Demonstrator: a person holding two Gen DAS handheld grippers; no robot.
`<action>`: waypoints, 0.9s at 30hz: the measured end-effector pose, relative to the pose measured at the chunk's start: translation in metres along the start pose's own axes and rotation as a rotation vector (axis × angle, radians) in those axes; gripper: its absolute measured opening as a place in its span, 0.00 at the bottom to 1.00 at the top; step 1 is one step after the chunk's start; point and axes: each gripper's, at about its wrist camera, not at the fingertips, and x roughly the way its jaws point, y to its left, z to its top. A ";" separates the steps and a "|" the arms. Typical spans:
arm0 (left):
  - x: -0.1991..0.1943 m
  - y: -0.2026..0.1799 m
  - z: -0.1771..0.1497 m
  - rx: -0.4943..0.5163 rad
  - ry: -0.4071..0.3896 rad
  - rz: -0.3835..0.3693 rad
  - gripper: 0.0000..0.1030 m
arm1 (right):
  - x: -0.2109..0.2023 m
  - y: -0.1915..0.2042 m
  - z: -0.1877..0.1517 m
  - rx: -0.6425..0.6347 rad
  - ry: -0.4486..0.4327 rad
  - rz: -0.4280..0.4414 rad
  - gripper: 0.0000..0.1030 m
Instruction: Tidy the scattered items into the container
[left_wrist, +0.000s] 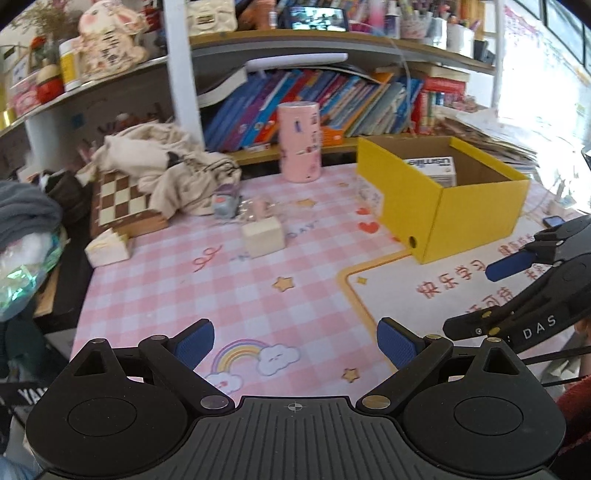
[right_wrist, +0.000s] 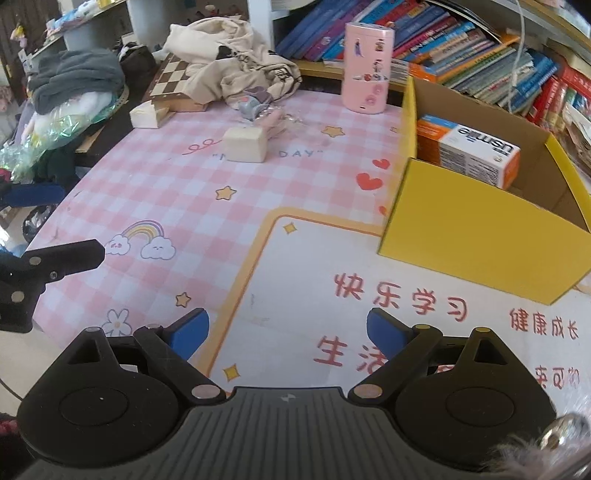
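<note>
Both claws empty and spread wide. Left claw (left_wrist: 295, 345) hangs over the rainbow print at the bottom of its view; right claw (right_wrist: 288, 332) sits over the white panel with red characters, nothing between the blue pads of either.

Container: the yellow cardboard box with an open top (left_wrist: 441, 206), right of centre in the left view, upper right in the right view (right_wrist: 480, 236). It already holds a white-and-orange carton (right_wrist: 476, 155).

Loose items left on the pink checked worktop mat (left_wrist: 207, 280): a cream rectangular block (left_wrist: 263, 236) at centre, a small grey-and-purple toy (left_wrist: 224, 205) just behind it against some clear crinkly wrapping, and a second cream wedge-shaped block (left_wrist: 109, 251) at left by the chessboard edge. A tall pink cylinder tin (left_wrist: 299, 142) stands upright behind.

Risks as I judge them:
- Both claws crowd the same lower-right patch; the right one already juts into the left view. Reaching together for the centre block invites a clash.
- The block looks smooth and wide; an off-centre pinch could skid it into the toy.
- The wrapping may snag a pad and drag things along.
- The light box may slide if its near wall is clipped.
</note>
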 end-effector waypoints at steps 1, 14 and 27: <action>-0.001 0.001 -0.001 -0.002 0.001 0.005 0.94 | 0.001 0.003 0.000 -0.009 0.002 0.003 0.90; -0.001 0.013 -0.006 -0.016 0.010 0.024 0.94 | 0.009 0.021 0.005 -0.064 0.006 -0.001 0.91; 0.005 0.020 -0.007 -0.044 0.031 0.031 0.94 | 0.016 0.030 0.009 -0.090 0.022 0.002 0.91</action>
